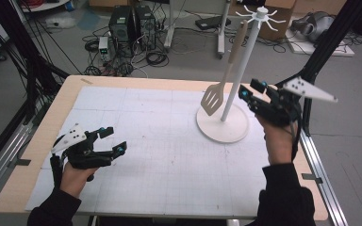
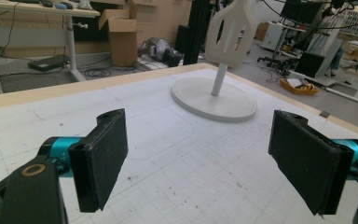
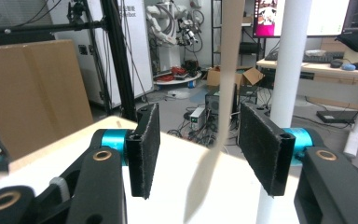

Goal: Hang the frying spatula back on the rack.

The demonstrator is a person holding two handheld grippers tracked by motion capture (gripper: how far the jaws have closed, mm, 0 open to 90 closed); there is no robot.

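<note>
**Spatula hangs on the stand, both grippers spread**

The right gripper [image 1: 253,95] has its jaws apart, gripping nothing, just beside the white pole stand with round base [image 1: 222,123]. The beige slotted spatula [image 1: 212,100] hangs on this stand. The left gripper [image 1: 109,140], also spread, rests well apart from the stand.
</note>
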